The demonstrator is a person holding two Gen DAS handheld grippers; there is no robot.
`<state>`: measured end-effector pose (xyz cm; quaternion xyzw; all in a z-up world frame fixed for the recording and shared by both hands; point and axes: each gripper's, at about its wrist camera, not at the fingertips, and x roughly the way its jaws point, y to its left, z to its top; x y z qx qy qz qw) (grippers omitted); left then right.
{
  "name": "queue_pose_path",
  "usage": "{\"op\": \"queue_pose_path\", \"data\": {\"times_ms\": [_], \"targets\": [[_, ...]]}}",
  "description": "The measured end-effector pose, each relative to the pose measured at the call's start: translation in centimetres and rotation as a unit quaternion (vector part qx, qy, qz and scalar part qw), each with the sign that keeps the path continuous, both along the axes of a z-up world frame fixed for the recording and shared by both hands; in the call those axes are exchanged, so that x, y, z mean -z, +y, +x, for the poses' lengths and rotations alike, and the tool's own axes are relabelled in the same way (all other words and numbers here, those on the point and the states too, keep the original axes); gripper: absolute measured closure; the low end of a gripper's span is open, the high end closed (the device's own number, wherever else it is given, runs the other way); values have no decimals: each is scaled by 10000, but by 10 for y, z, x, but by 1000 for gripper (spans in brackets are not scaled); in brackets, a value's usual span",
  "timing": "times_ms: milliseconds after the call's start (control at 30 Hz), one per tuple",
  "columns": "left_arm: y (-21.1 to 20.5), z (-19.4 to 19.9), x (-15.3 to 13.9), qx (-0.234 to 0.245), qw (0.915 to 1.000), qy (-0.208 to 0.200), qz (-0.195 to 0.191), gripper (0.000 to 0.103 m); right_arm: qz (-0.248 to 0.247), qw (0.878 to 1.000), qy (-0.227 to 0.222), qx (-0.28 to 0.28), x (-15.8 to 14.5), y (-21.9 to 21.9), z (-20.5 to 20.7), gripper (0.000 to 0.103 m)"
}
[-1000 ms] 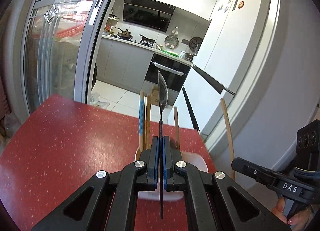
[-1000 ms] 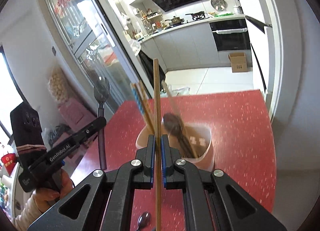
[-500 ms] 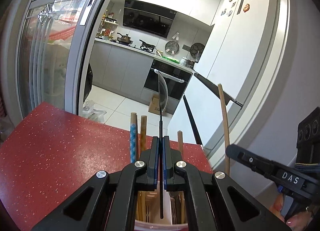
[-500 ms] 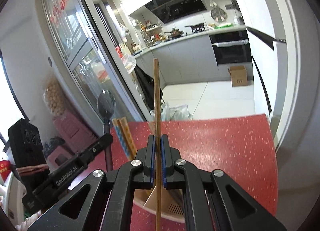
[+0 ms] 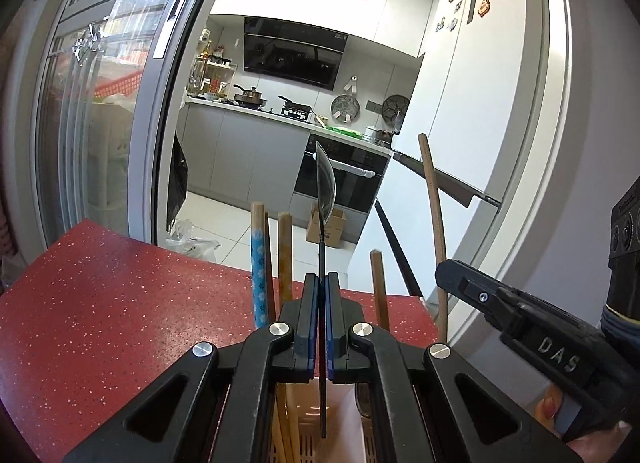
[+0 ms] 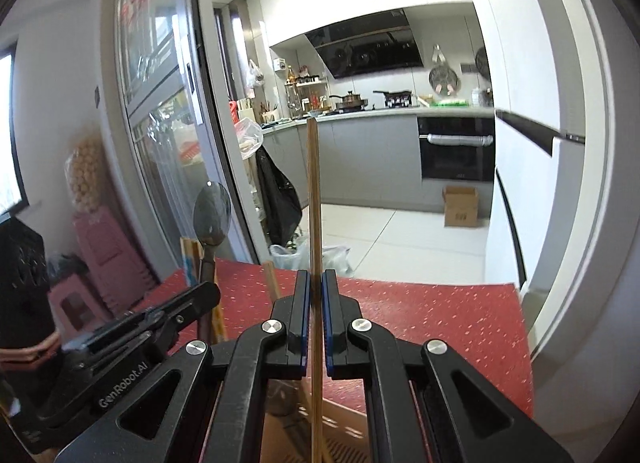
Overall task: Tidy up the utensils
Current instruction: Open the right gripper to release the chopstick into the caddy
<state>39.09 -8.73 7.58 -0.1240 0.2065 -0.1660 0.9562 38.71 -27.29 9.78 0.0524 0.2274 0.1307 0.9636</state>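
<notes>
A slim dark-handled metal spoon (image 5: 322,247) stands upright, clamped in the left hand-held gripper (image 5: 321,323); the right hand-held gripper (image 6: 315,323) pinches a brown wooden chopstick (image 6: 313,199) above the pale slotted utensil holder (image 5: 308,439) on the red speckled worktop (image 5: 120,311).

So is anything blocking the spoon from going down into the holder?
Nothing visible blocks it. The left gripper holds the spoon upright with its handle tip already low over the holder. Chopsticks stand on either side, leaving a gap below the spoon.
</notes>
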Motion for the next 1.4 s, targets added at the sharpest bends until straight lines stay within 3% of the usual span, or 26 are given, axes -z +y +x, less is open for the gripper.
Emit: {"op": "queue_pose_path", "data": {"times_ms": [467,933,1100,1400], "targets": [[-8,-24,27,-151,9978,-128,628,71,-812,9963,-277,-80,42,22,-26,97],[0,-41,35,-253,9956,288,849,71,-937,9947,278,-318,59,20,-35,96],[1,-51,33,-256,9947,360,923,71,-847,9951,421,-271,55,17,-37,79],[7,-70,30,-321,9937,514,942,71,-611,9970,451,-174,32,9,-59,64]]}}
